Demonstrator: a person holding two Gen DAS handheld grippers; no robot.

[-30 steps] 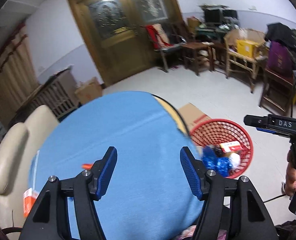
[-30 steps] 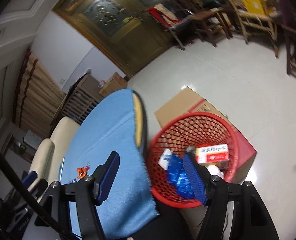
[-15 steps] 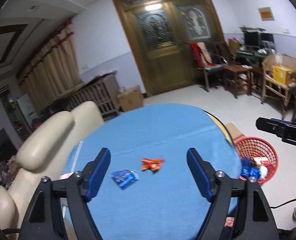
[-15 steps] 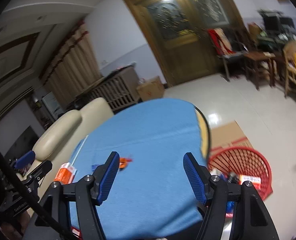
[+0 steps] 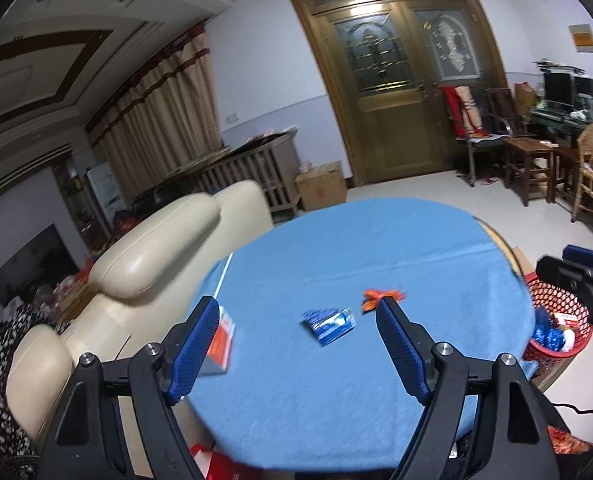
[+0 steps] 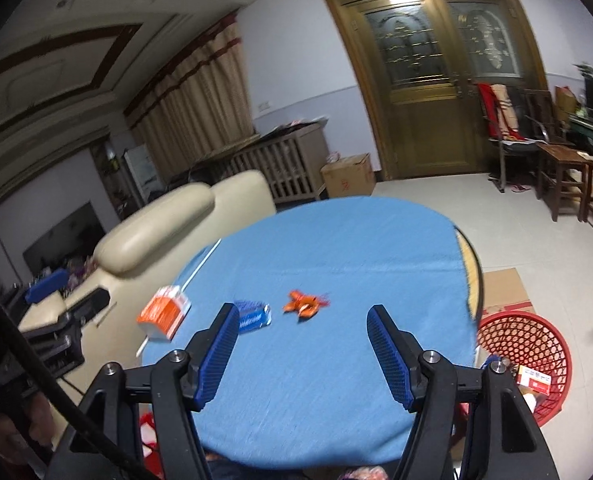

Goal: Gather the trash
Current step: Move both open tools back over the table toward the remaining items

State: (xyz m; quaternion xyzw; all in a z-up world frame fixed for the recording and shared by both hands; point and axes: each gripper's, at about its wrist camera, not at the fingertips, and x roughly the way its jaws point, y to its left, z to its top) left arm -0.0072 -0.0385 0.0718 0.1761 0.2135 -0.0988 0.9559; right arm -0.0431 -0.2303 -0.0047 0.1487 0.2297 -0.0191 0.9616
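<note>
While the left wrist view looked down over the round worktop (image 5: 376, 380) under its blue cloth, the left hand-held gripper (image 5: 296, 340) stood with jaws apart, having just been opening, nothing between them. A crumpled blue foil wrapper (image 5: 329, 323) lay mid-cloth, a twisted orange wrapper (image 5: 372, 298) just beside it, an orange-and-white carton (image 5: 221, 343) near the cloth's left edge. The red mesh plastic basket (image 5: 556, 308) sat on the floor at right, scraps inside.

In the right wrist view, the right hand-held gripper (image 6: 299, 350) was also apart and empty. Blue wrapper (image 6: 253, 316), orange wrapper (image 6: 305, 303) and carton (image 6: 164, 311) lay ahead of it; the basket (image 6: 524, 340) stood lower right.
</note>
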